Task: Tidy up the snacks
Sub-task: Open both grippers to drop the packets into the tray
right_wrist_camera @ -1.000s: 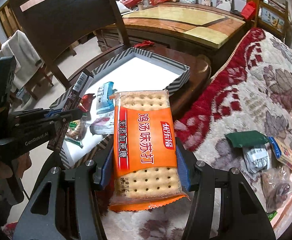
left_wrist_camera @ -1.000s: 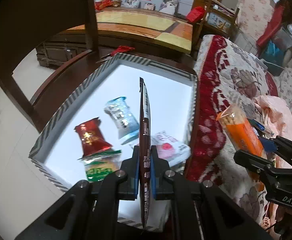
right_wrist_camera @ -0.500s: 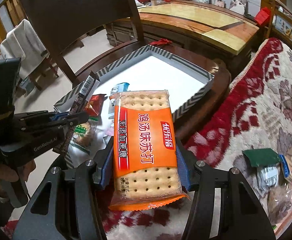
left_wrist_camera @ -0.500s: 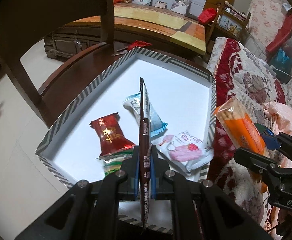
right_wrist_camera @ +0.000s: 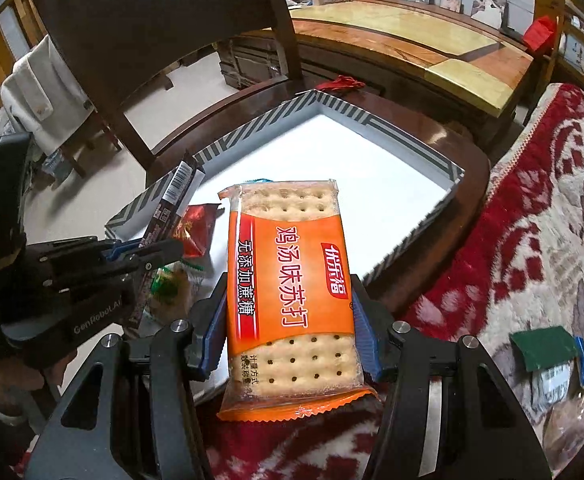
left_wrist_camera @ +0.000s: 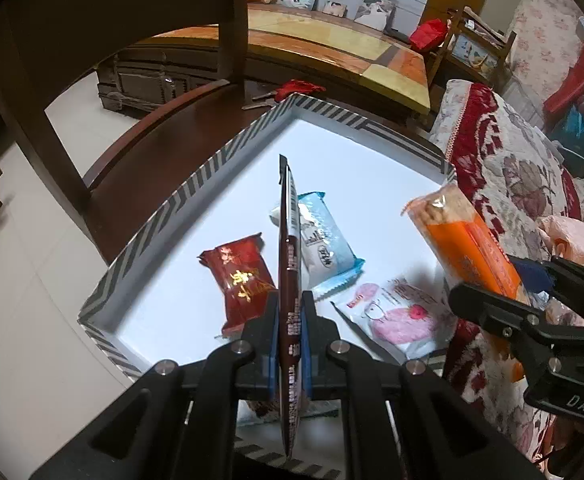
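My left gripper [left_wrist_camera: 290, 322] is shut on a flat brown snack packet [left_wrist_camera: 289, 248], held on edge above the white box [left_wrist_camera: 196, 188] with the striped rim. Inside the box lie a red packet [left_wrist_camera: 242, 276], a light blue packet [left_wrist_camera: 324, 242] and a pink-printed clear packet [left_wrist_camera: 396, 312]. My right gripper [right_wrist_camera: 290, 334] is shut on an orange cracker pack [right_wrist_camera: 292, 280], which hangs over the box's near right edge [right_wrist_camera: 408, 240]. The left gripper [right_wrist_camera: 132, 252] with the brown packet [right_wrist_camera: 168, 208] also shows in the right wrist view, and the cracker pack [left_wrist_camera: 464, 240] in the left wrist view.
The box sits on a dark wooden chair seat [left_wrist_camera: 152, 140] with its backrest [right_wrist_camera: 152, 12] behind. A flowered blanket [right_wrist_camera: 532, 220] to the right carries a green packet [right_wrist_camera: 540, 346] and other wrapped snacks [right_wrist_camera: 560, 380]. A low wooden table [right_wrist_camera: 432, 52] stands beyond.
Both grippers have moved forward over the box with their packets still held. The box and the snacks in it fill more of both views now.
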`<action>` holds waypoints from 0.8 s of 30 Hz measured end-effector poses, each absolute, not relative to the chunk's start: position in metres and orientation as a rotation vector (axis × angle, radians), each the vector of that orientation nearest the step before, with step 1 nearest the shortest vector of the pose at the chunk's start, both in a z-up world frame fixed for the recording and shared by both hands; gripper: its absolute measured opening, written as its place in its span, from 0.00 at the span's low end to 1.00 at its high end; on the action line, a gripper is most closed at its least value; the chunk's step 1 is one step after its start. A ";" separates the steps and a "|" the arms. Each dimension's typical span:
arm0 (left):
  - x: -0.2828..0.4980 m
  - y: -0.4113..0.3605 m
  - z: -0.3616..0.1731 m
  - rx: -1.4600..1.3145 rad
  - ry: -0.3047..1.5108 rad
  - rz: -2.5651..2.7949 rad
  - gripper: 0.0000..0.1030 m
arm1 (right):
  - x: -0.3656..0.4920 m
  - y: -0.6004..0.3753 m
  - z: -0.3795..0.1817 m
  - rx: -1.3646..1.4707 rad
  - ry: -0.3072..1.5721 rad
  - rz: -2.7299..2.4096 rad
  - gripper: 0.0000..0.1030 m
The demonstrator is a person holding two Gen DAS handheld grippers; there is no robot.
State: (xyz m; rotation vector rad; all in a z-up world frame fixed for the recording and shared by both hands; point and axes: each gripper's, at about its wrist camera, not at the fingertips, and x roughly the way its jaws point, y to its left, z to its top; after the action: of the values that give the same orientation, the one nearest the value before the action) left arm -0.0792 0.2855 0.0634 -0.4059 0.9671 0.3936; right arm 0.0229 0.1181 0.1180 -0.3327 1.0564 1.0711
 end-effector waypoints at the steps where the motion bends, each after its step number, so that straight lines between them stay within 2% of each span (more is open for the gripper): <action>1: -0.079 0.287 0.062 -0.409 0.968 0.395 0.10 | 0.023 0.122 0.117 -0.332 1.054 1.073 0.52; 18: -0.073 0.300 0.049 -0.419 0.993 0.413 0.10 | 0.038 0.176 0.076 -0.352 1.149 1.070 0.52; 24: -0.070 0.300 0.048 -0.423 0.991 0.432 0.11 | 0.041 0.172 0.072 -0.249 1.188 1.088 0.53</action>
State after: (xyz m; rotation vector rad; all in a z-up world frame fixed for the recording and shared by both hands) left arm -0.0696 0.3001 0.0481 -0.4227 0.9908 0.4322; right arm 0.0406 0.1725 0.0724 -0.2485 1.1878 1.0877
